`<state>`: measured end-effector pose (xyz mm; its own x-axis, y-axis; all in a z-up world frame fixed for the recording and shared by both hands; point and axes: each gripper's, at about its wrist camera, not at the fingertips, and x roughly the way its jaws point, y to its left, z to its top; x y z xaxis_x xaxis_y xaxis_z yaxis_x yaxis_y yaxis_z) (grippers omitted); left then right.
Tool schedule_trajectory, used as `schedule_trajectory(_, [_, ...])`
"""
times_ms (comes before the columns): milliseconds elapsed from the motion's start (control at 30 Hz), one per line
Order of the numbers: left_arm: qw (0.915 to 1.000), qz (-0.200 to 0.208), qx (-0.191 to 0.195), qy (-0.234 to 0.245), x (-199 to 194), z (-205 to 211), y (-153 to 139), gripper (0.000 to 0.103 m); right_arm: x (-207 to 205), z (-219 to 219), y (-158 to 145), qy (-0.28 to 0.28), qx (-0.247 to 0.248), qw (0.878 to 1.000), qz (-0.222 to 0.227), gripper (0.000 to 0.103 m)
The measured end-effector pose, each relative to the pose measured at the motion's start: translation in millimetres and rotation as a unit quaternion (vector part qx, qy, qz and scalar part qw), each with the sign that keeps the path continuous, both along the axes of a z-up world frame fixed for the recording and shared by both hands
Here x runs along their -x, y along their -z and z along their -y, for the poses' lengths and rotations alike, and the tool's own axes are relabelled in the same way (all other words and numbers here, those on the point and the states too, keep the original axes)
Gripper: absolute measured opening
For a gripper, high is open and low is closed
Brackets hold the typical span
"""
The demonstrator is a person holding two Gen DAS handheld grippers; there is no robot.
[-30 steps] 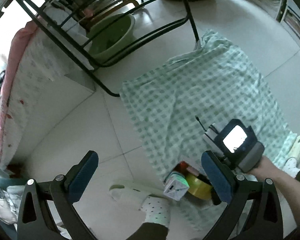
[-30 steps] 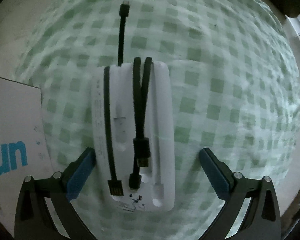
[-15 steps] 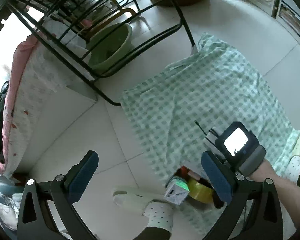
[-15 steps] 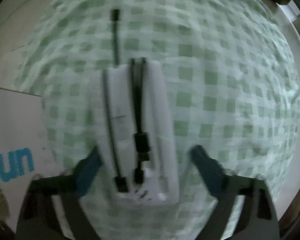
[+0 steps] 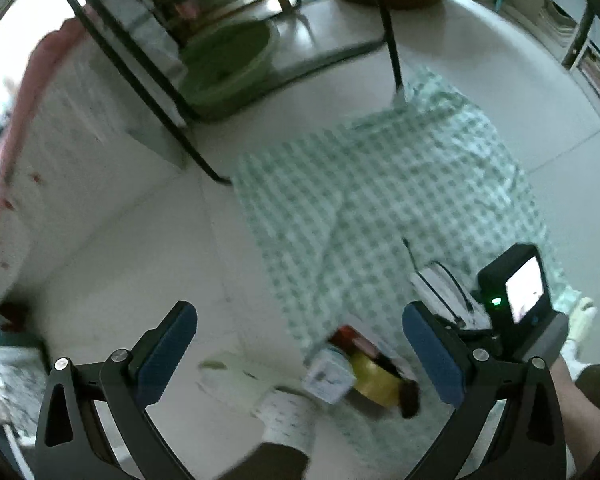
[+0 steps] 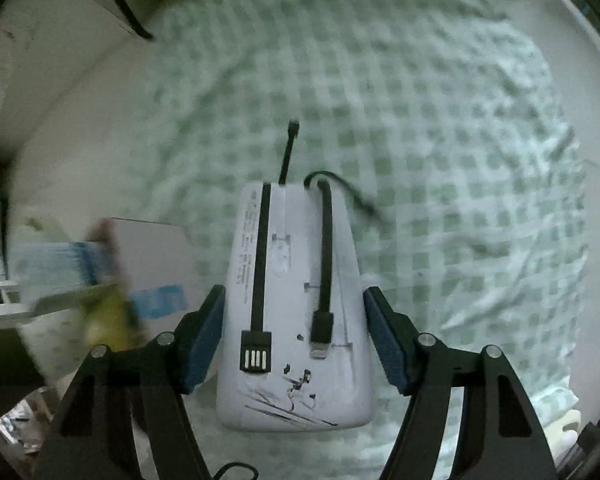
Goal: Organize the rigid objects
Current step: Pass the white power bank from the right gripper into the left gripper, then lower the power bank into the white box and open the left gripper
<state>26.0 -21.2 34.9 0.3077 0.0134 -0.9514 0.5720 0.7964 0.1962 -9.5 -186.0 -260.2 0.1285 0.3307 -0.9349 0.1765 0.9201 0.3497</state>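
My right gripper (image 6: 294, 340) is shut on a white power bank (image 6: 294, 312) with black built-in cables and holds it lifted above the green checked cloth (image 6: 440, 152). In the left wrist view the power bank (image 5: 440, 288) shows beside the right gripper's camera unit (image 5: 520, 300). My left gripper (image 5: 300, 348) is open and empty, high above the floor. A white box (image 5: 328, 376), a yellow tape roll (image 5: 374, 376) and a red item (image 5: 348, 336) lie at the cloth's (image 5: 380, 200) near edge.
A black metal rack (image 5: 180, 120) stands at the back with a green basin (image 5: 224, 68) under it. A pink-edged bed (image 5: 20, 160) is on the left. A slippered foot (image 5: 252, 380) is near the box. A white carton with blue print (image 6: 156, 272) lies left of the power bank.
My right gripper closed on the power bank and lifted it off the cloth. The left gripper rose and tilted slightly; the view is blurred by motion.
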Motion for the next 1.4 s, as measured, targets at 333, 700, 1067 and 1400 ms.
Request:
schedule_trajectory(333, [0.9784, -0.187, 0.058, -0.066, -10.2, -19.9, 62.5, 0.103, 51.3, -22.4, -68.6, 0.057, -0.14, 0.987, 0.05, 0.07])
schedule_trajectory(700, [0.899, -0.321, 0.234, -0.185, -8.9, -104.8, 94.5, 0.09, 95.7, -103.4, -154.5, -0.033, -0.208, 0.965, 0.154, 0.07])
schedule_trajectory(1067, [0.9339, -0.242, 0.147, -0.218, 2.0, -150.4, 113.4, 0.015, 85.1, -116.7, -125.5, -0.006, -0.217, 0.974, 0.064, 0.038])
schedule_trajectory(1400, [0.8986, -0.243, 0.16, -0.329, 11.3, -163.8, 128.5, 0.016, 96.3, -99.8, -103.6, -0.003, -0.126, 0.992, 0.011, 0.046])
